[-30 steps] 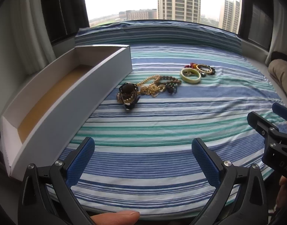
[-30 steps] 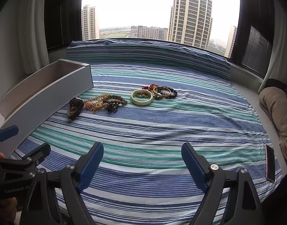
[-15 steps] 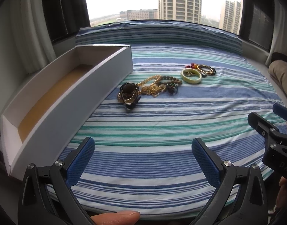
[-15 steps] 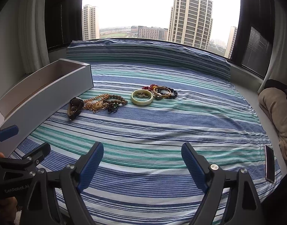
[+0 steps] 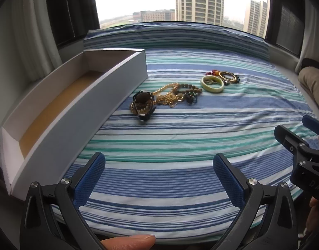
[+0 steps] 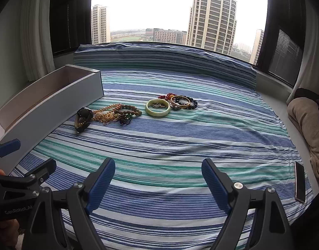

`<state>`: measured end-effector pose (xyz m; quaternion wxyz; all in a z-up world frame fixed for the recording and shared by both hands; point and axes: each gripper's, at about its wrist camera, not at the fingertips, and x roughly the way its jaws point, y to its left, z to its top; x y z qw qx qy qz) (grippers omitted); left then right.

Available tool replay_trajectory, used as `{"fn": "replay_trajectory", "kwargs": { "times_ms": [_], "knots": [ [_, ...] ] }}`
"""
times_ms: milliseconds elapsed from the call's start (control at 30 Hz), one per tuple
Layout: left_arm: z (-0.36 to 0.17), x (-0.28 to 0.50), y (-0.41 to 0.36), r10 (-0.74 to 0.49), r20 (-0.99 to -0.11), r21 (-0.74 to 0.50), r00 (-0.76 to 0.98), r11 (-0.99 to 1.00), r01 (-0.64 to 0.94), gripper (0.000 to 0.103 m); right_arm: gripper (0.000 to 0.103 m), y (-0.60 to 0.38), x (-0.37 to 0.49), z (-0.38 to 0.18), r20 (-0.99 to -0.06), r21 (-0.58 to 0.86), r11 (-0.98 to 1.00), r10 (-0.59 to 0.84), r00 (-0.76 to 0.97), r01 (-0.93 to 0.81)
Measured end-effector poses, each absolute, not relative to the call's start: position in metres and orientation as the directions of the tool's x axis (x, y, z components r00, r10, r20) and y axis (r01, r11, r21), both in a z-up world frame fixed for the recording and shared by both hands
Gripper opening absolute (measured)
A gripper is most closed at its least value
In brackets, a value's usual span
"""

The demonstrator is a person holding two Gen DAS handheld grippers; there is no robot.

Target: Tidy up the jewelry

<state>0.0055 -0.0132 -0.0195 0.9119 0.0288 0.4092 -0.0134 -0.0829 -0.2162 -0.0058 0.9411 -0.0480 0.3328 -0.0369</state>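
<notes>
Jewelry lies in a loose row on the striped cloth. A dark brown bangle (image 5: pixel 143 104) (image 6: pixel 83 118) sits nearest the box, beside a tangle of gold chains (image 5: pixel 170 95) (image 6: pixel 106 113) and a brown bead bracelet (image 6: pixel 129 109). Further right lie a pale green bangle (image 5: pixel 212 84) (image 6: pixel 158 108) and a gold bangle (image 5: pixel 227 76) (image 6: pixel 180 101) among dark and red beads. A long white box (image 5: pixel 109 95) (image 6: pixel 44 112) with a tan floor stands open on the left. My left gripper (image 5: pixel 159 166) and right gripper (image 6: pixel 158 171) are both open, well short of the jewelry, holding nothing.
The striped cloth (image 6: pixel 180 145) covers a wide window seat with a bolster along the glass. A phone (image 6: pixel 300 184) lies at the right edge near a beige bundle (image 6: pixel 305 120). A fingertip (image 5: pixel 128 241) shows at the bottom of the left wrist view.
</notes>
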Motion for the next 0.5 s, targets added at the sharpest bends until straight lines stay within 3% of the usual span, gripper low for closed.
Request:
{"fn": "replay_trajectory", "kwargs": {
  "times_ms": [500],
  "knots": [
    [-0.0241, 0.0088, -0.0138, -0.004, -0.757, 0.040, 0.653, 0.998, 0.052, 0.103, 0.087, -0.2134, -0.0819, -0.0079, -0.629, -0.111, 0.993, -0.098, 0.771, 0.035]
  ]
}}
